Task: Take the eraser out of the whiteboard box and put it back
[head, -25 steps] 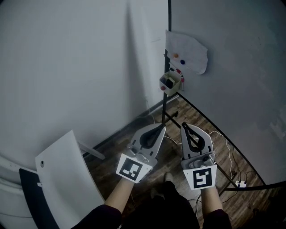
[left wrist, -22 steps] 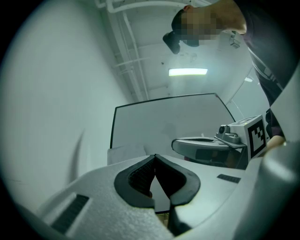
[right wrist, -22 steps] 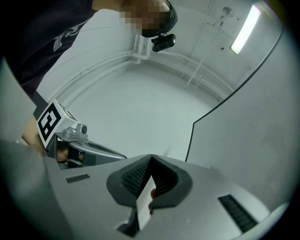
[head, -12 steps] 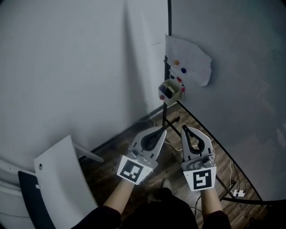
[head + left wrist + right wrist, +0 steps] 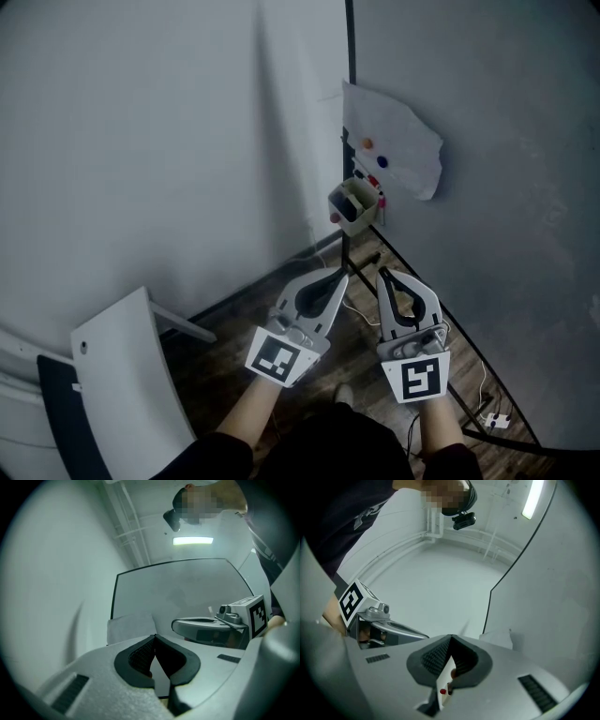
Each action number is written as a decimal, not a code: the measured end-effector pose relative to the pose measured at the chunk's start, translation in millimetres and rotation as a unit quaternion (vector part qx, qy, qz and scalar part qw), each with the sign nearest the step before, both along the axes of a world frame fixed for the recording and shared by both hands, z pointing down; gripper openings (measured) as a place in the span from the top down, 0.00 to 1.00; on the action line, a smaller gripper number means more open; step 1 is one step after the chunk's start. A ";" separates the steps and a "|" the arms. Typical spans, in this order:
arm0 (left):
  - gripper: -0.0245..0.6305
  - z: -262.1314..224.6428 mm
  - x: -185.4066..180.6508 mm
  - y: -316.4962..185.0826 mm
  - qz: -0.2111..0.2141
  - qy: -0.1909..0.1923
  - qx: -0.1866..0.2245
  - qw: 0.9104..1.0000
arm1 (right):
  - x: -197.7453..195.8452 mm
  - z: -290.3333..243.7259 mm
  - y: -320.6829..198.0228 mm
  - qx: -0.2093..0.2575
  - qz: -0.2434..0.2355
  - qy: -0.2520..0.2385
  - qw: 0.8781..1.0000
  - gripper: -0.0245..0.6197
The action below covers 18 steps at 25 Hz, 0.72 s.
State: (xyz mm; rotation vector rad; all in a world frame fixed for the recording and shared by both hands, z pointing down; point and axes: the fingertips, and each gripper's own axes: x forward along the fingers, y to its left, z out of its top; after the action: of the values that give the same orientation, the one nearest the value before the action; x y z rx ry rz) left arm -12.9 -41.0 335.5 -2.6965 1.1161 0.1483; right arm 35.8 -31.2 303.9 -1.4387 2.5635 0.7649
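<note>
I read both jaws as closed on nothing. The left gripper and right gripper sit low, well short of the whiteboard box at the whiteboard edge. The dark block inside is probably the eraser. Risk: if I arrive with the jaws unopened, they bump the box or jam the eraser deeper.

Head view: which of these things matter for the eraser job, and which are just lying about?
For the job: box at the whiteboard edge; left gripper; right gripper. The eraser itself can't be made out.
Lying about: paper; magnets; chair; plug on the floor.
</note>
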 end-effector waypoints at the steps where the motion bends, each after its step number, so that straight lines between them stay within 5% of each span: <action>1: 0.96 -1.2 1.2 -2.3 -0.001 0.000 0.001 1.000 | 1.2 0.1 -2.1 -0.001 -0.001 0.000 1.000 0.96; 18: 0.96 17.2 8.5 -55.0 0.024 -0.010 -0.023 0.999 | 7.4 18.4 -52.2 -0.026 0.024 -0.002 0.999 0.96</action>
State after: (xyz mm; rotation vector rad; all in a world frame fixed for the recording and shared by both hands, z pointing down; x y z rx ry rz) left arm -4.4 -96.0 352.6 -2.7607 1.0634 0.1039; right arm 43.2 -83.4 322.3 -1.5192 2.5738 0.7042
